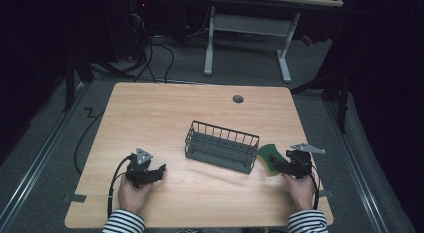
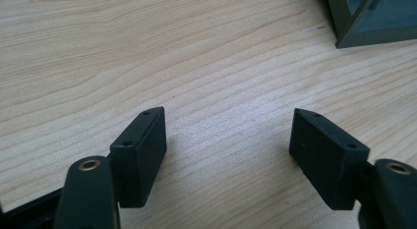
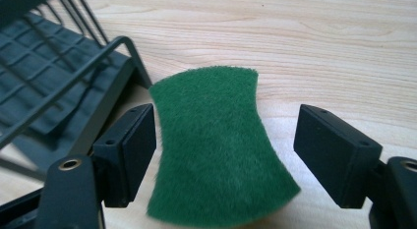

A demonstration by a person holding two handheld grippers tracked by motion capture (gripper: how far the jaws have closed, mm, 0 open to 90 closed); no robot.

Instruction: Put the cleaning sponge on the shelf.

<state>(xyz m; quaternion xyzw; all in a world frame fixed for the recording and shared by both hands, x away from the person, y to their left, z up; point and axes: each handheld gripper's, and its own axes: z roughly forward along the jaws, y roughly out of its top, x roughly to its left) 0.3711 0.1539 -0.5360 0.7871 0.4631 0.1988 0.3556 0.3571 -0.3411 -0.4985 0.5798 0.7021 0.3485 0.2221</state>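
A green scouring pad (image 3: 216,145) lies flat on the wooden table (image 1: 160,113), just right of a dark wire basket (image 1: 222,146). My right gripper (image 3: 223,155) is open, its jaws standing wide on either side of the pad without pressing it. From above, the green pad (image 1: 269,156) shows beside the basket's right end, with the right gripper (image 1: 287,165) at its near edge. My left gripper (image 2: 228,143) is open over bare wood, nothing between its fingers. It rests low at the table's near left (image 1: 152,173).
The basket's corner (image 2: 373,17) lies ahead and to the right of the left gripper. A round grey cable port (image 1: 238,99) sits near the table's far edge. Beyond the table stands a white desk frame (image 1: 247,38) with cables on the floor.
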